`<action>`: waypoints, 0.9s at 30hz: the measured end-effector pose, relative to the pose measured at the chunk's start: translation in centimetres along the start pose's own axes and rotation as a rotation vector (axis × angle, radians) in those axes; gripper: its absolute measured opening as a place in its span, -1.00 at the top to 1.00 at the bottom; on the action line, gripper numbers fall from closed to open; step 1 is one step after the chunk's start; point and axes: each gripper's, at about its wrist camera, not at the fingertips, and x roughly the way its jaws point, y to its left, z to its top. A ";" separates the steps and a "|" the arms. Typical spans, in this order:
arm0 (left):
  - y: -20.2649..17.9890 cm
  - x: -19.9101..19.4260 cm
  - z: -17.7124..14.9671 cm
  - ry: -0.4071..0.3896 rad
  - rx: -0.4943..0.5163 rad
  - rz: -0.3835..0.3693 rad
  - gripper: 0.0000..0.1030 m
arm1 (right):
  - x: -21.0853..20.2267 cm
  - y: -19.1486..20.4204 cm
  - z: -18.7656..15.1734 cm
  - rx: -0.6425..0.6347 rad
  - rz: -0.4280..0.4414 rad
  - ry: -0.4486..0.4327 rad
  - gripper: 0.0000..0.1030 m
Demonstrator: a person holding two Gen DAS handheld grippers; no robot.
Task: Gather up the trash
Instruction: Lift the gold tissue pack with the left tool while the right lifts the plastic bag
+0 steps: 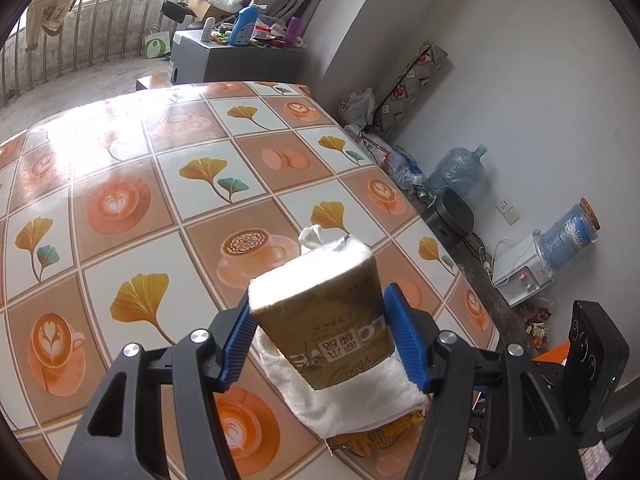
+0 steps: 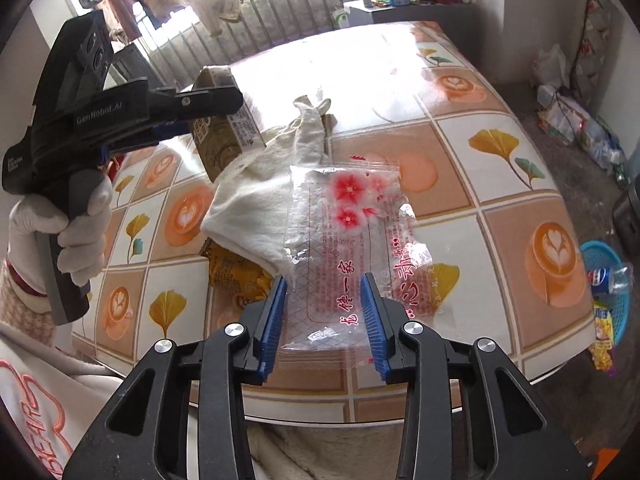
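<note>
Left wrist view: the left hand-held gripper (image 1: 320, 336) is clamped on a brown carton (image 1: 320, 320), one blue pad against each side, and holds it clear above the counter (image 1: 160, 168); a white cloth (image 1: 344, 396) lies directly beneath the carton, over a yellow wrapper (image 1: 380, 438). Right wrist view: the right hand-held gripper (image 2: 325, 320) stands partly open, its pads straddling the near end of a clear plastic bag (image 2: 352, 240) printed with red flowers that lies flat on the counter; no pad visibly presses it. A blue basket (image 2: 608, 292) holding rubbish stands on the floor, off to this gripper's right. The step in hand appears to be picking up; next, the right jaws should pinch the thin film firmly, and then both items go to the basket.
</note>
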 end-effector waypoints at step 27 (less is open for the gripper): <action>-3.2 2.2 -0.7 0.058 0.106 0.004 -0.17 | -4.1 -7.3 2.0 0.321 -0.029 -0.276 0.90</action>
